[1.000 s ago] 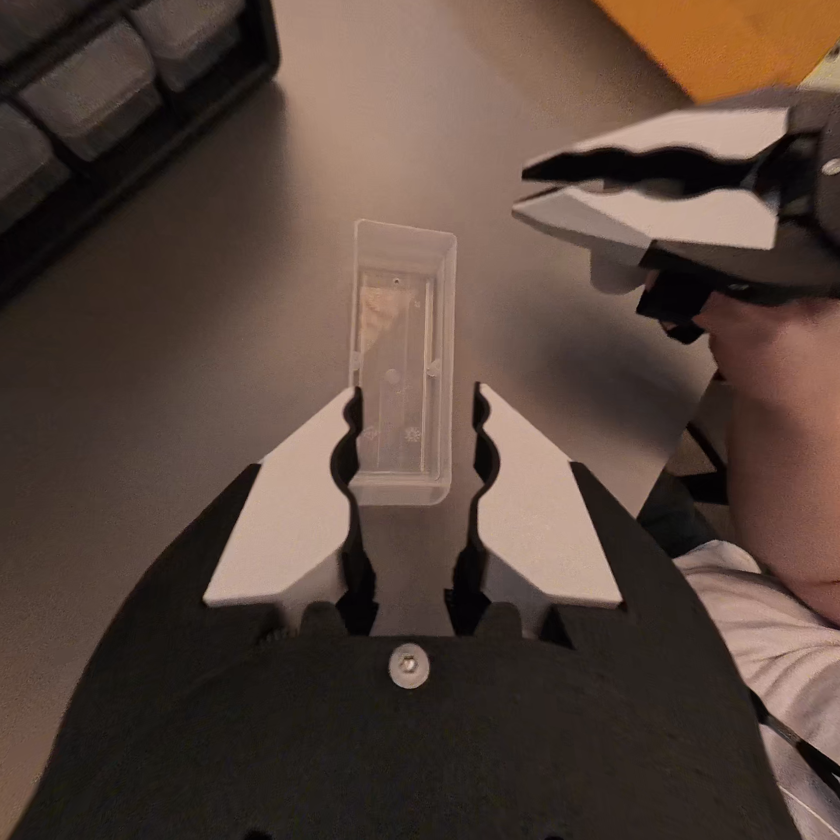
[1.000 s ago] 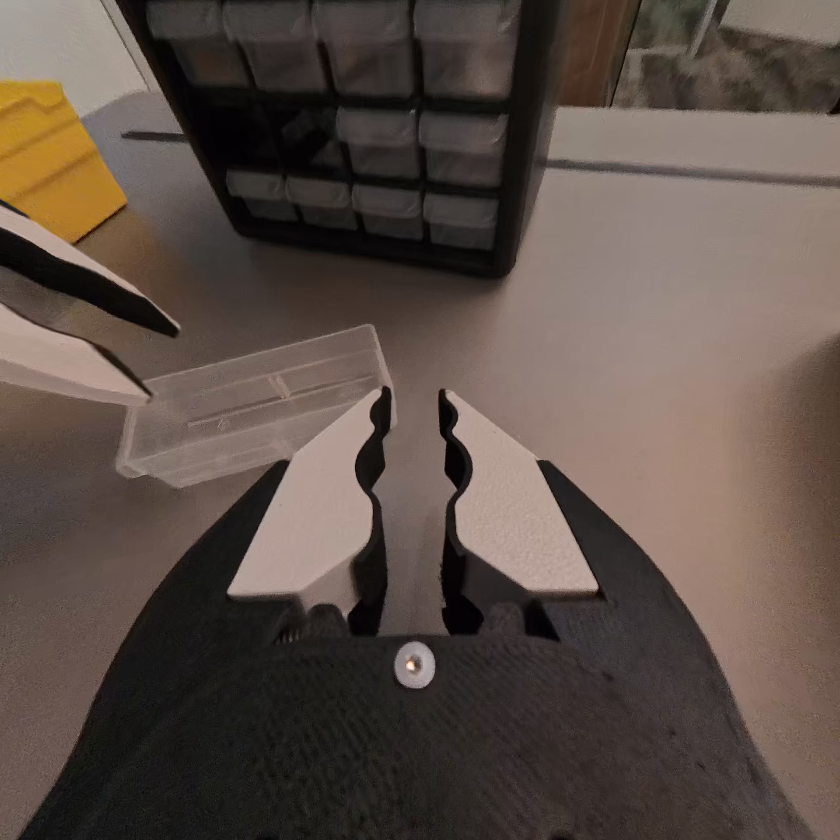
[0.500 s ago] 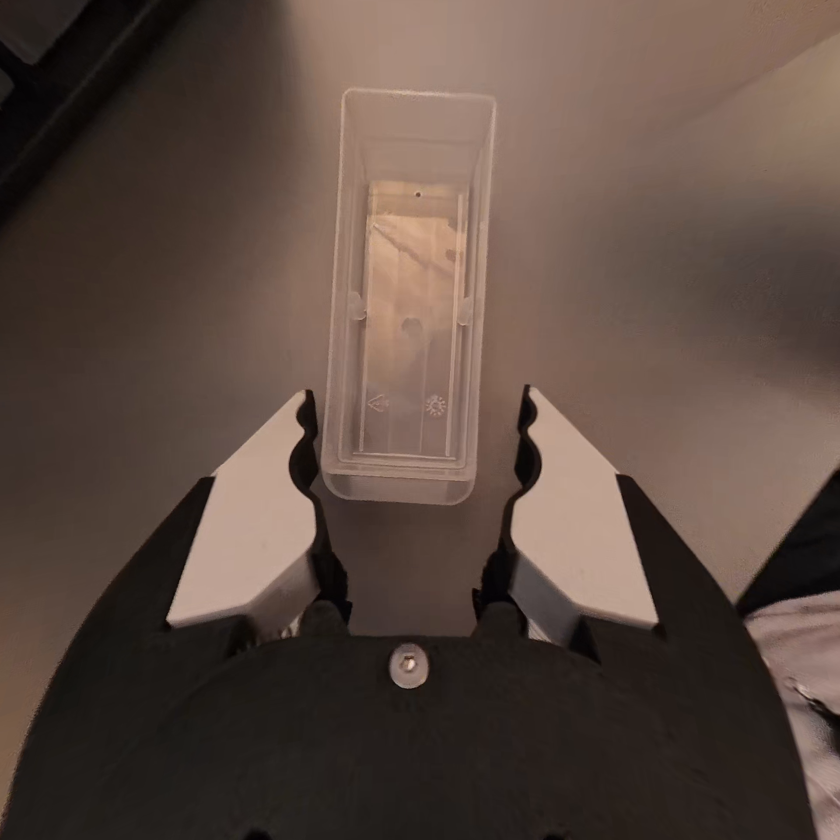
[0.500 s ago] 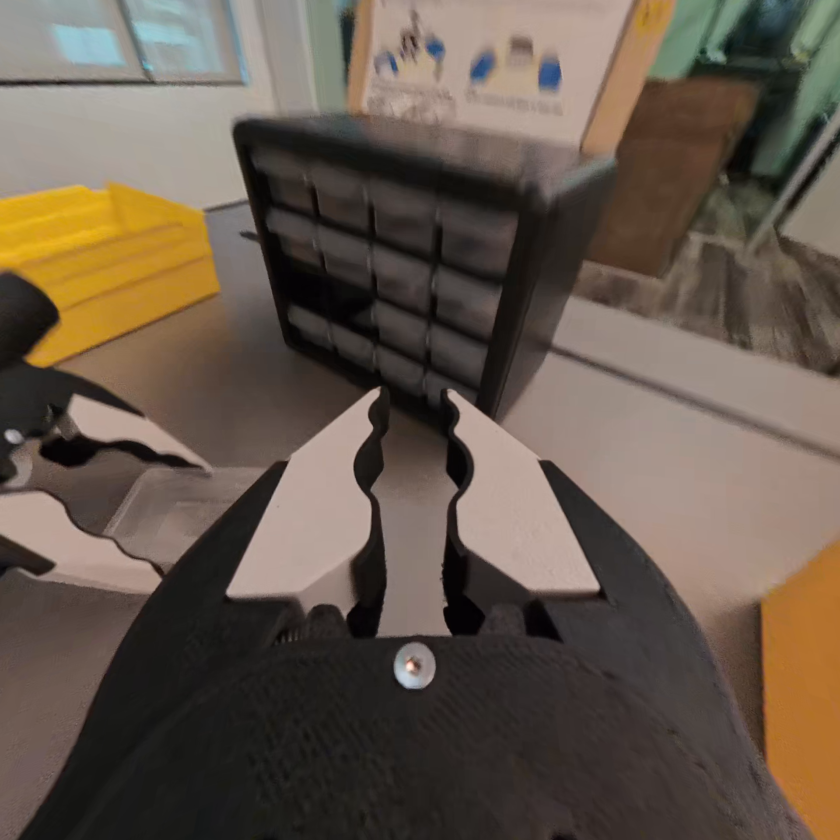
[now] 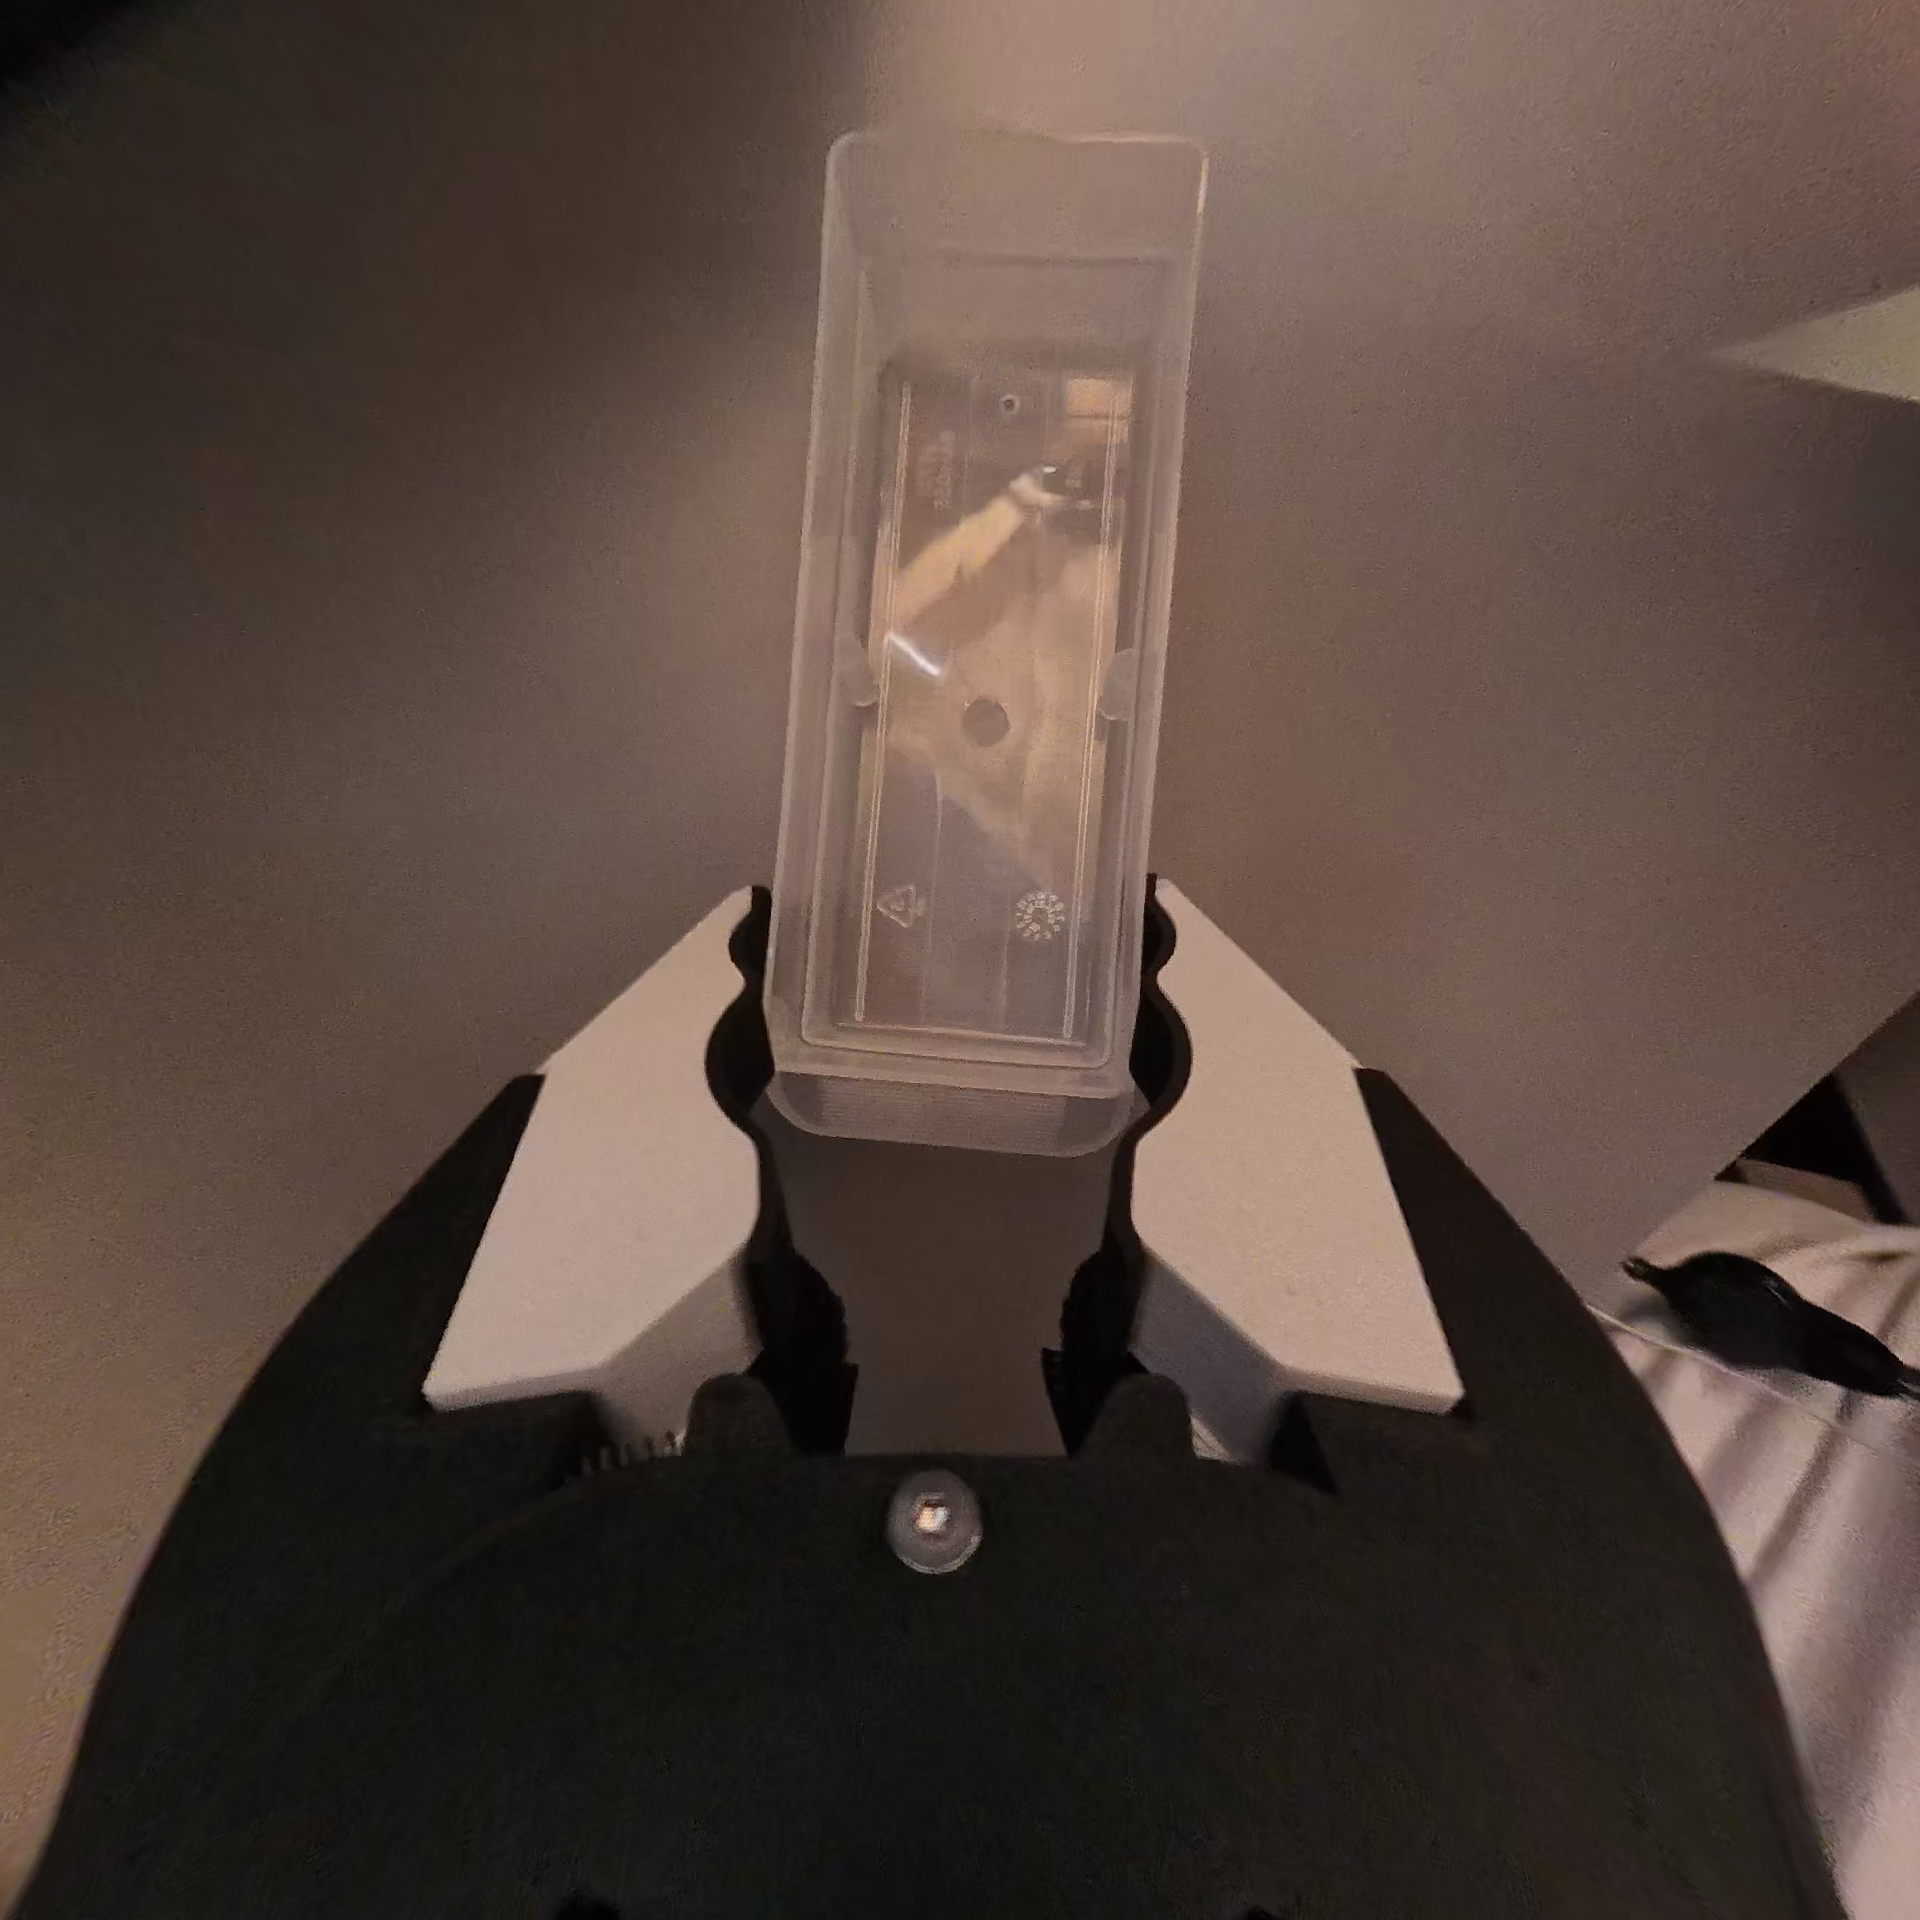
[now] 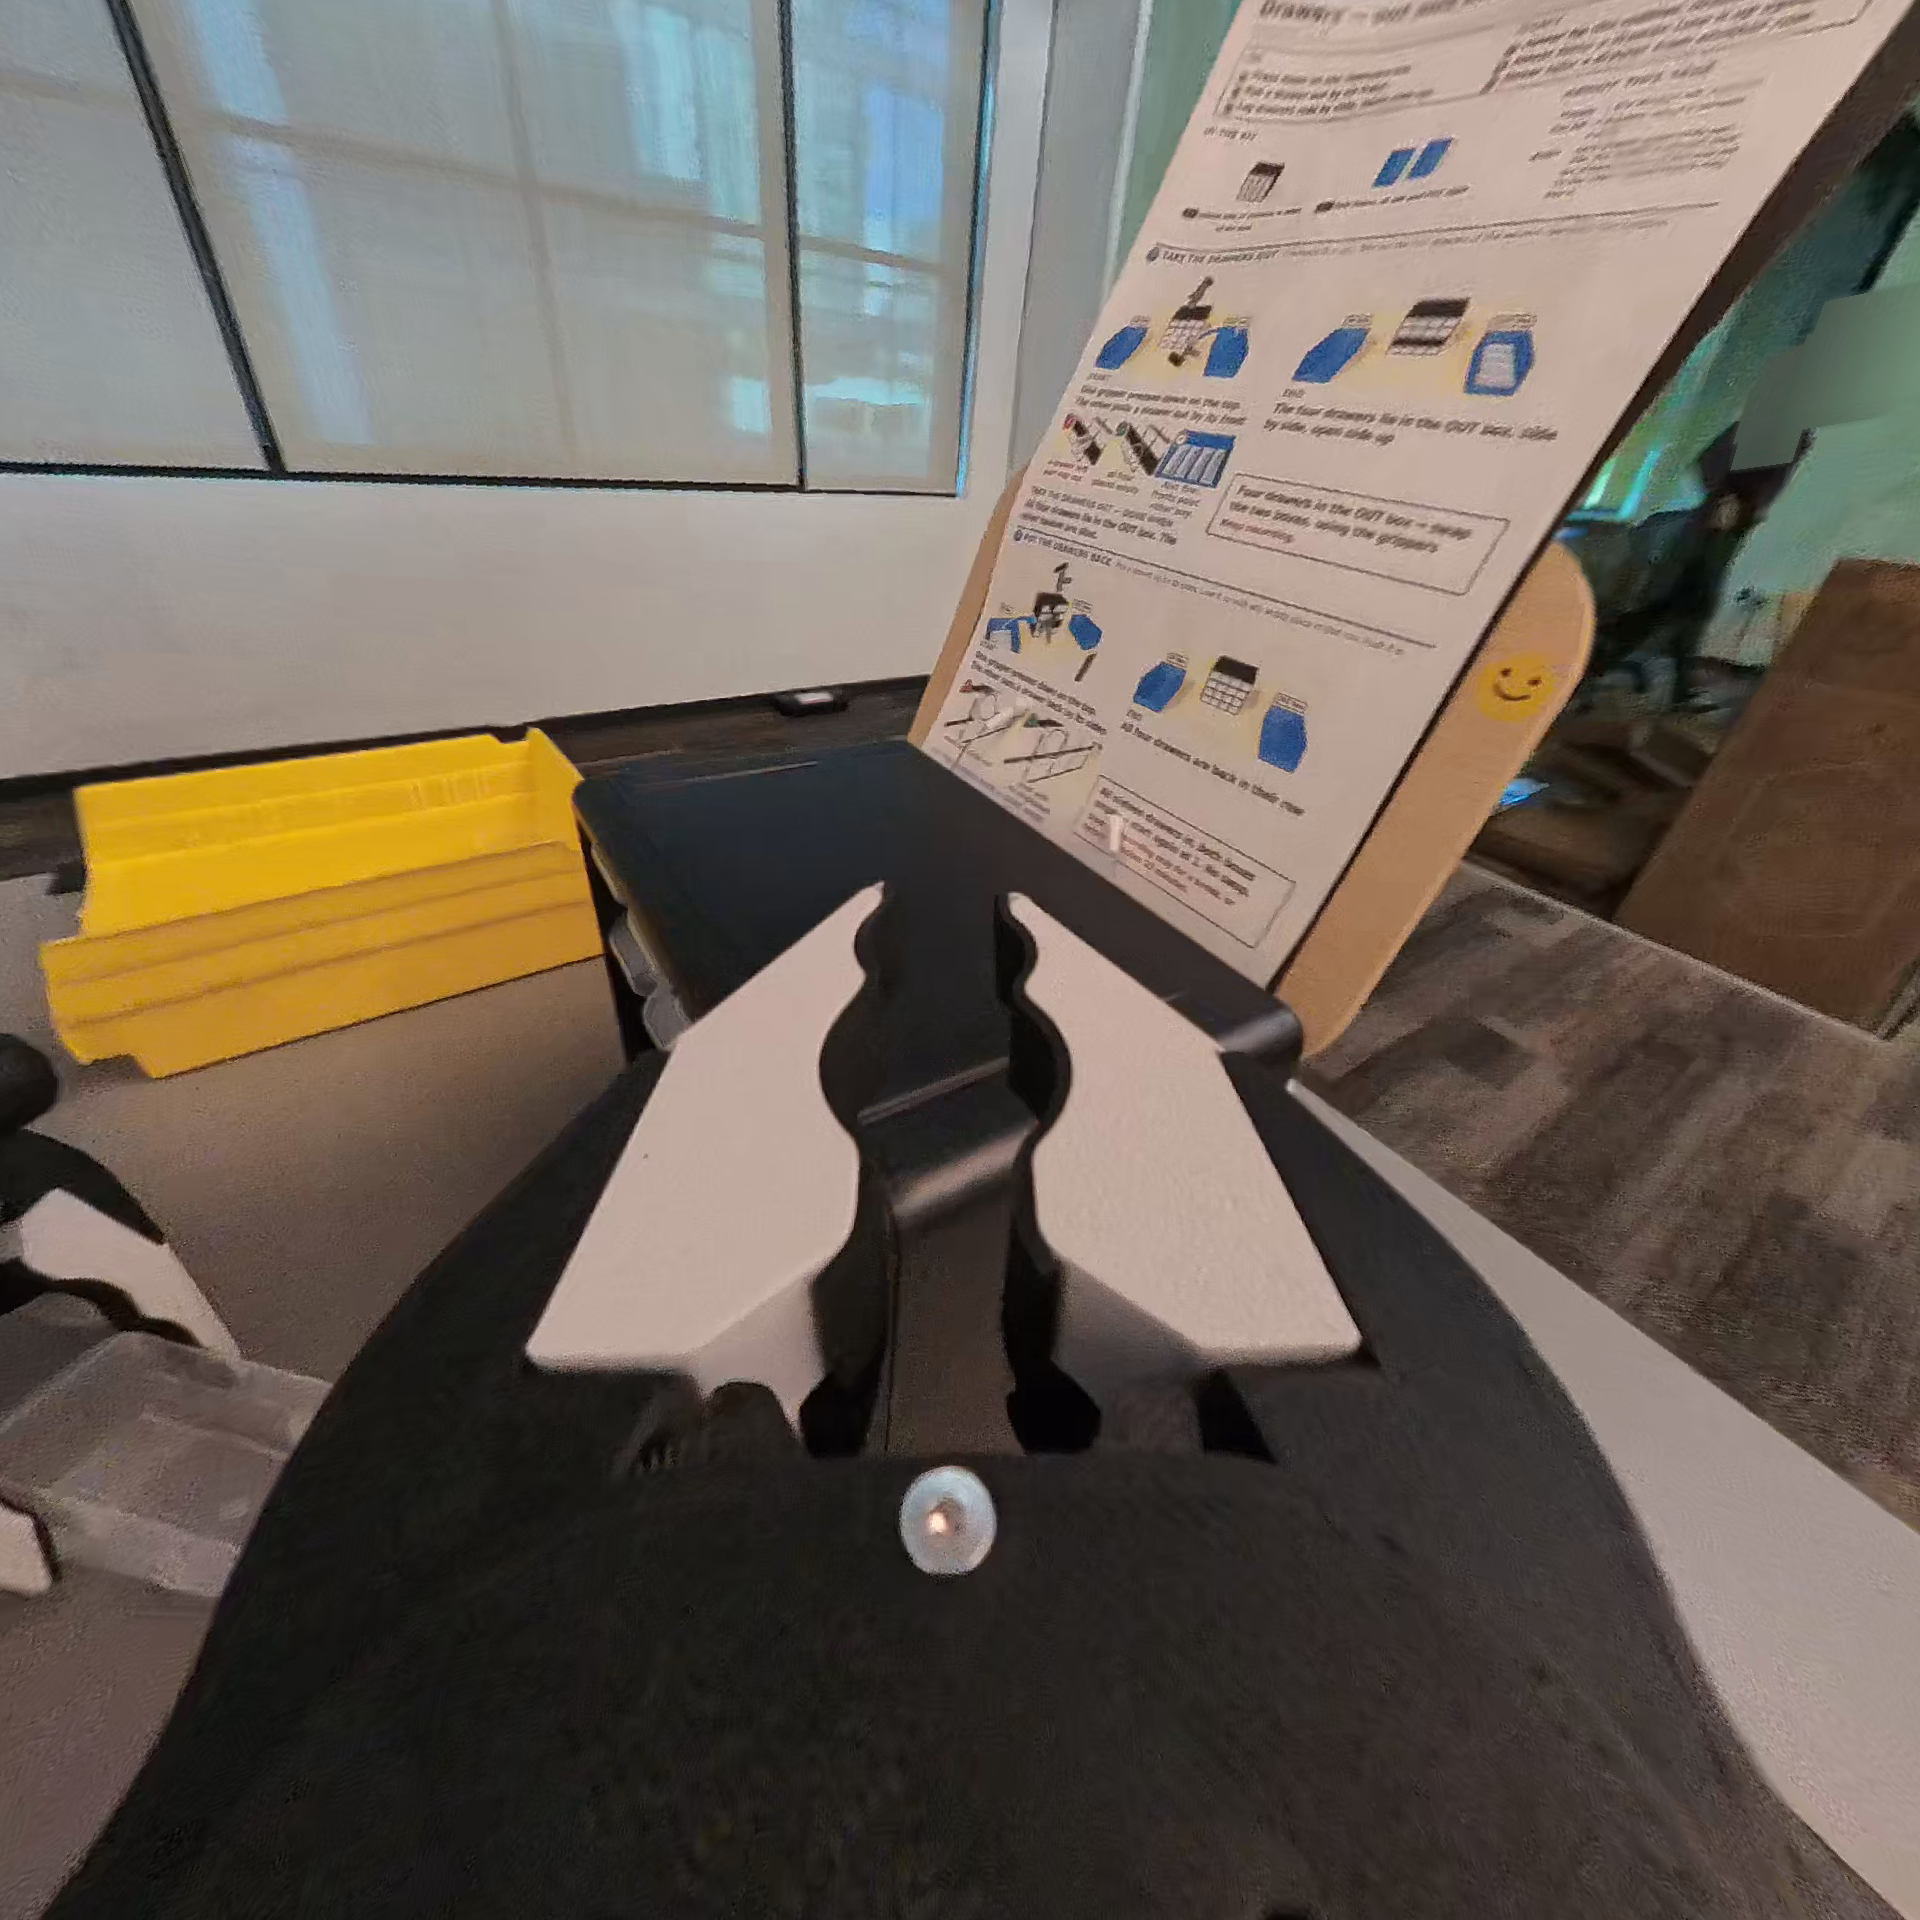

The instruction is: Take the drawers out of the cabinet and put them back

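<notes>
A clear plastic drawer (image 5: 987,623) lies lengthwise on the grey table (image 5: 312,727), open side up and empty. My left gripper (image 5: 953,888) is shut on its near end, with one finger pressed on each long side. In the right wrist view the drawer (image 6: 135,1455) and a left finger (image 6: 94,1278) show blurred at the lower left. My right gripper (image 6: 942,894) is over the top of the black cabinet (image 6: 748,831). Its jaws are nearly together with nothing between them. The cabinet's drawer fronts are mostly hidden.
A yellow bin (image 6: 312,883) stands on the table left of the cabinet. A tilted instruction board (image 6: 1299,468) stands behind the cabinet. The table edge and a person's white clothing (image 5: 1766,1507) are at the lower right of the left wrist view. My hands' fingertips stand some 40 centimetres from each other. The black cabinet (image 6: 748,831) lies around 25 centimetres away from my right fingertips.
My left gripper moved forward and closed on the drawer's near end. My right gripper rose from the table toward the cabinet and is now over its top.
</notes>
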A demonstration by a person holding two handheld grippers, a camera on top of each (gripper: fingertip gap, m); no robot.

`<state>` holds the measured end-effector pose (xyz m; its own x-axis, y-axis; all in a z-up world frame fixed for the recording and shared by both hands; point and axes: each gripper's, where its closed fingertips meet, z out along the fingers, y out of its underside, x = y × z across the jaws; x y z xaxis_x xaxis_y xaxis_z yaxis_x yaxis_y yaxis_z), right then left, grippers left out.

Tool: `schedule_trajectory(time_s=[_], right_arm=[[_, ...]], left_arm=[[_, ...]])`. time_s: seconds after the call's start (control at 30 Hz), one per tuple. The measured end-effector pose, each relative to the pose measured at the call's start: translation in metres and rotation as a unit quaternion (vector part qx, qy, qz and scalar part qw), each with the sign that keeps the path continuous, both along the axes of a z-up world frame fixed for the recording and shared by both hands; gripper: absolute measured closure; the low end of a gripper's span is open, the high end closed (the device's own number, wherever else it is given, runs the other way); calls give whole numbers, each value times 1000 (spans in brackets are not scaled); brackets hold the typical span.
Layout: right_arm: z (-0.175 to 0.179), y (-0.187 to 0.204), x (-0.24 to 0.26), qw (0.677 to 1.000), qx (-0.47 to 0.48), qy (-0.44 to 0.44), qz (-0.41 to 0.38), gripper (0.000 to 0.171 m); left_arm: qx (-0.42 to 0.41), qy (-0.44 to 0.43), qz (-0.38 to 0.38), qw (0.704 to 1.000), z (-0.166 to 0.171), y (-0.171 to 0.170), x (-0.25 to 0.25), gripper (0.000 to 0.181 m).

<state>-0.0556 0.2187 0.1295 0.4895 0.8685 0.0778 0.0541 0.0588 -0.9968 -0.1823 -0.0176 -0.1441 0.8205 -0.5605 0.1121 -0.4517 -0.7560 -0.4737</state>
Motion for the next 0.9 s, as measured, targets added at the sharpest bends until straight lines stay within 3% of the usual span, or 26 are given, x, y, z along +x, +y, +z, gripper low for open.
schedule_trajectory(time_s=[0.13,0.3,0.43,0.53,0.9], right_arm=[[-3,17,-9,999,-30,-6,26,156],[-31,35,-22,992,-70,-104,24,154],[-45,34,-40,982,-48,-178,50,151],[-57,47,-38,972,-42,-231,16,149],[-55,41,-42,970,-26,-239,23,151]], left_arm=[[2,42,39,998,4,0,-21,112],[-10,111,62,992,-12,-8,-40,112],[3,79,81,994,-15,-5,-37,110],[3,72,86,994,-15,-4,-38,110],[2,92,101,991,5,5,-37,114]])
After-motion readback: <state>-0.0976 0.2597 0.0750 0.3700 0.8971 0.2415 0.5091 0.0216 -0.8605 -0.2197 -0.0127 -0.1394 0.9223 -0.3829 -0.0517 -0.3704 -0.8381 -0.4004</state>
